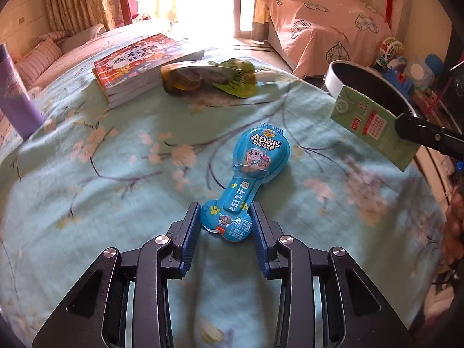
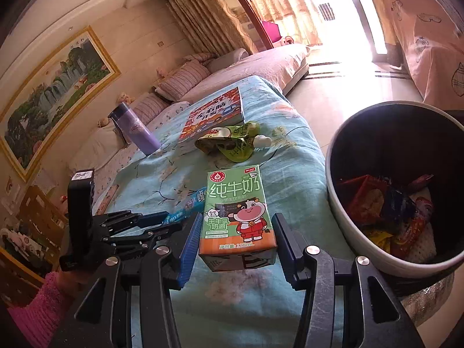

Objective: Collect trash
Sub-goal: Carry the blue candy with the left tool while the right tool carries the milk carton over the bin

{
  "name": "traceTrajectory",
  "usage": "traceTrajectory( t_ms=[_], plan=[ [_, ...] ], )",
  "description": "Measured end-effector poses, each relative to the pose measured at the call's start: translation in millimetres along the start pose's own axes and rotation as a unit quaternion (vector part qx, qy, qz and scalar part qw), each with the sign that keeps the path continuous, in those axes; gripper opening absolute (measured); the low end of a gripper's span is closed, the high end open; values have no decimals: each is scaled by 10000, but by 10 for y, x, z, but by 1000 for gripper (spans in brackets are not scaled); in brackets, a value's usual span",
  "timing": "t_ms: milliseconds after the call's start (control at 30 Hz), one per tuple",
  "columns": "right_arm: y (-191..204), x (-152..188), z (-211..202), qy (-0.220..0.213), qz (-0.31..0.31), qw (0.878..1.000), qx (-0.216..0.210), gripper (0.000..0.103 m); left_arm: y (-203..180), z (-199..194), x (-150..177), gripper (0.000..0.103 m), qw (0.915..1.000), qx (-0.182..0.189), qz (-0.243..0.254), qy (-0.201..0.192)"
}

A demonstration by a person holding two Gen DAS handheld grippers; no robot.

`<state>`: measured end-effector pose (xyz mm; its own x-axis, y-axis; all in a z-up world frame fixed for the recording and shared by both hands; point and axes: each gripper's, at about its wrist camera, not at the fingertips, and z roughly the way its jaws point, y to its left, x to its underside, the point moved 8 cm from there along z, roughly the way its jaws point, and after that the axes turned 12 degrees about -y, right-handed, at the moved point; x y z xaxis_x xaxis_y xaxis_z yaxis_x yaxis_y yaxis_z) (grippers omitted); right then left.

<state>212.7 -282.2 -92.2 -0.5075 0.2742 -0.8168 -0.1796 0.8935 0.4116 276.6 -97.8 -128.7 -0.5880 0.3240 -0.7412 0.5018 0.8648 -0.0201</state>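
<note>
My left gripper has its jaws closed partway around the narrow stem of one blue cheese-stick wrapper, pads touching it on both sides while it lies on the floral tabletop. My right gripper holds one green milk carton lifted off the cloth, jaws clamped against its two sides. At 2 o'clock from the carton stands one white trash bin, just beside the tabletop edge, with crumpled wrappers inside. Toward 12 o'clock lies one crumpled green pouch, touching one stack of children's books. At 10 o'clock stands one purple bottle, well apart from the pouch.
</note>
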Motion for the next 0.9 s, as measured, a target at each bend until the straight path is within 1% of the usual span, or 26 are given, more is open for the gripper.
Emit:
traceTrajectory(
  t_ms=[133, 233, 367, 467, 667, 900],
  plan=[
    [-20, 19, -141, -88, -24, 9999, 52, 50, -137, -202, 70, 33, 9990, 76, -409, -179],
    [-81, 39, -259, -143, -22, 9998, 106, 50, -256, -338, 91, 33, 9965, 181, -744, -336],
    [-166, 51, -367, -212, 39, 9996, 192, 50, -403, -414, 82, 32, 9943, 237, -938, -457],
    [-234, 53, -448, -275, 62, 9992, 276, 50, -547, -427, 48, 32, 9938, 302, -949, -491],
    [-405, 25, -658, -429, 154, 9980, 445, 50, -824, -427, -54, 32, 9942, 384, -832, -560],
    [-574, -37, -807, -588, 227, 9961, 616, 50, -1099, -417, -164, 32, 9947, 468, -696, -590]
  ],
)
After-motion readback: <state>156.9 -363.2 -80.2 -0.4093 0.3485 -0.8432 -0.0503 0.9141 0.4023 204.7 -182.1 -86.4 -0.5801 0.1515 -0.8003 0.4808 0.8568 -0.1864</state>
